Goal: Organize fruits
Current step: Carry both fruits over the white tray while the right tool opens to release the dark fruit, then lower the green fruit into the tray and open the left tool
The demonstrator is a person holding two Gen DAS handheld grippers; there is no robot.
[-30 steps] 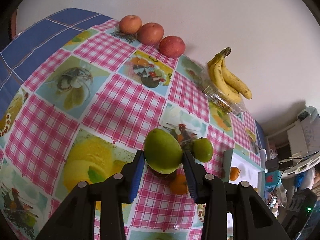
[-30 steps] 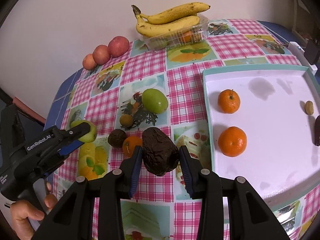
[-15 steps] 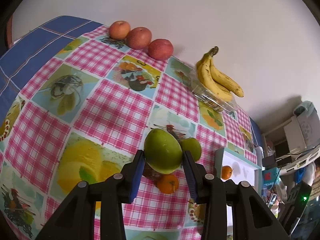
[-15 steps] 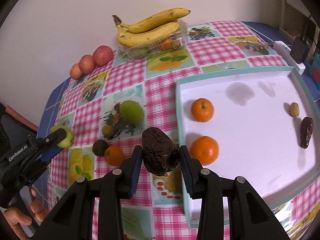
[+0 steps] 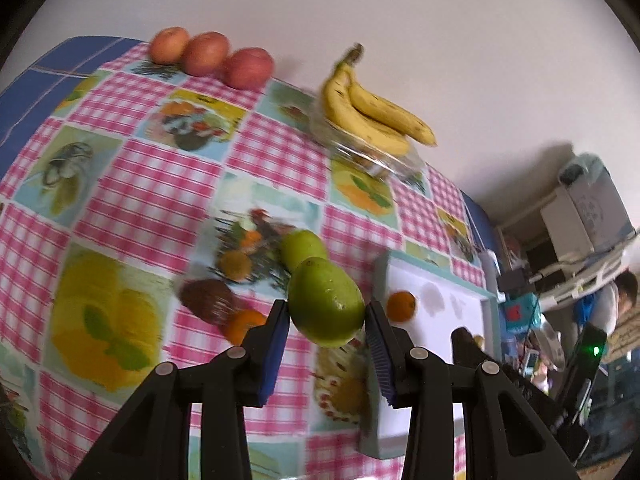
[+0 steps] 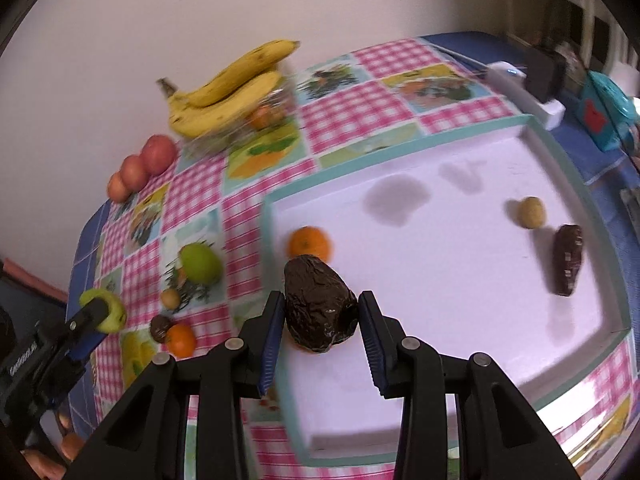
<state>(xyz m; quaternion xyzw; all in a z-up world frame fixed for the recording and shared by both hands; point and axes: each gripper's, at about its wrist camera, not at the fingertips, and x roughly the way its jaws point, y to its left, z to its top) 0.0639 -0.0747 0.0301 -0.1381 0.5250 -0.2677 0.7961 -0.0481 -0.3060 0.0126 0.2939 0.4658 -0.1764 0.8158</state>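
My left gripper (image 5: pixel 326 316) is shut on a green mango (image 5: pixel 325 301), held above the checked tablecloth near the left edge of the white tray (image 5: pixel 436 292). My right gripper (image 6: pixel 320 316) is shut on a dark wrinkled avocado (image 6: pixel 318 306), held over the tray's (image 6: pixel 440 280) left part. In the tray lie an orange (image 6: pixel 310 243), a small tan fruit (image 6: pixel 531 212) and a dark brown fruit (image 6: pixel 567 264). A second orange is mostly hidden behind the avocado. On the cloth lie another green mango (image 6: pixel 200 263), an orange (image 6: pixel 181 339), a dark round fruit (image 6: pixel 160 327) and a small tan fruit (image 6: pixel 171 299).
Bananas (image 6: pixel 228 88) rest on a clear plastic box at the back by the wall. Three red apples (image 5: pixel 208 54) line the back left edge. A white power strip (image 6: pixel 524 94) and a teal object (image 6: pixel 604 116) sit beyond the tray's far right corner.
Both grippers have moved right toward the tray with their fruit. The avocado now hangs over the tray's left part. The left gripper has closed in on the tray's left edge.
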